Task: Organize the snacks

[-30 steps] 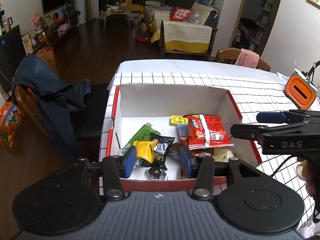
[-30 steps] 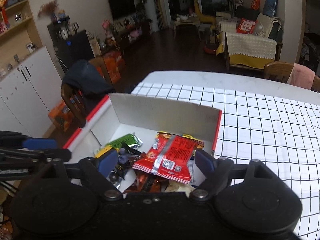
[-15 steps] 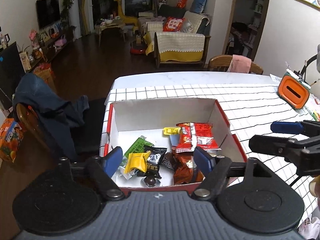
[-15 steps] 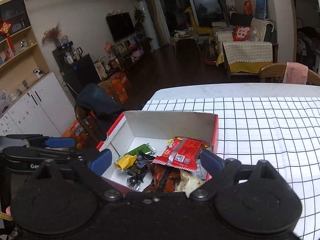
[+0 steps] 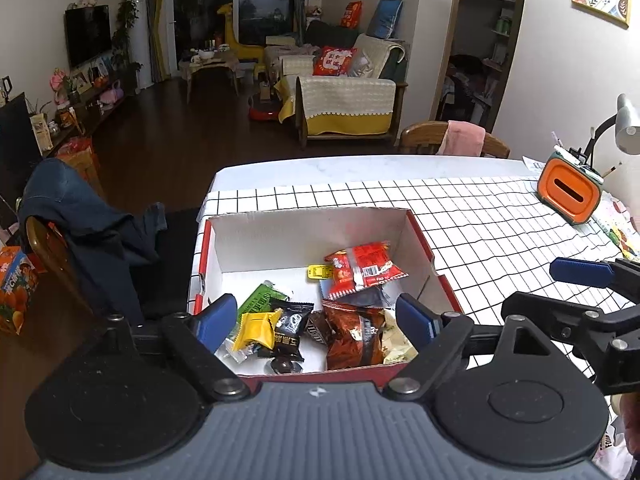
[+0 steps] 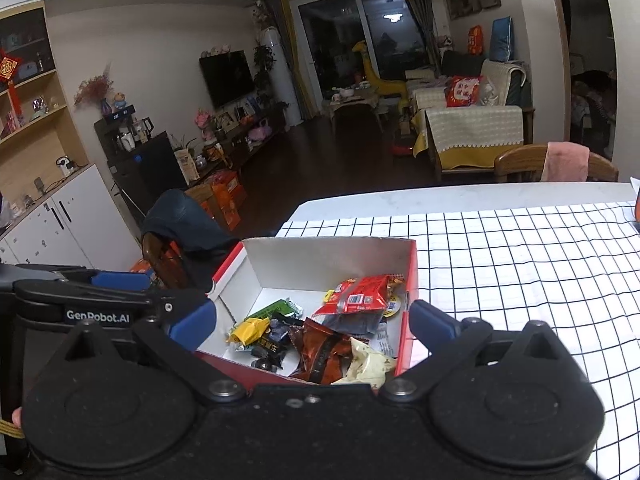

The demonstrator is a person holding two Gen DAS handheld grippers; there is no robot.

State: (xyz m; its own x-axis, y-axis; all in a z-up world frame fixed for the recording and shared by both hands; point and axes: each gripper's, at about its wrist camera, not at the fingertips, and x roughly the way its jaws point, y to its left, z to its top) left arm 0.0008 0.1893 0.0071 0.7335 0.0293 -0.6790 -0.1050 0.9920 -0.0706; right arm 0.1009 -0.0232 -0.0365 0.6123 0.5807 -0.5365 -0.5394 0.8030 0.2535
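A red-edged white box point(image 5: 304, 232) point(image 6: 320, 258) stands on the checked tablecloth and holds several snacks. Among them are a red packet point(image 5: 362, 270) point(image 6: 360, 294), a yellow candy point(image 5: 256, 330) point(image 6: 248, 328), a green packet point(image 5: 260, 300), a black wrapper point(image 5: 290, 322) and a brown packet point(image 5: 352, 338) point(image 6: 324, 354). My left gripper point(image 5: 318, 320) hangs above the box's near end, jaws still opening, nothing between them. My right gripper point(image 6: 312, 322) is also over the near edge, jaws opening and empty. Each gripper shows at the side of the other's view.
An orange holder point(image 5: 568, 190) with pens and a lamp point(image 5: 624, 124) sit at the table's far right. A chair with a dark jacket point(image 5: 80, 216) stands left of the table. Another chair with a pink cloth point(image 5: 464, 142) is at the far side.
Both grippers have opened wider and pulled back and up from the box. The snacks lie loose in it, and more of the room shows.
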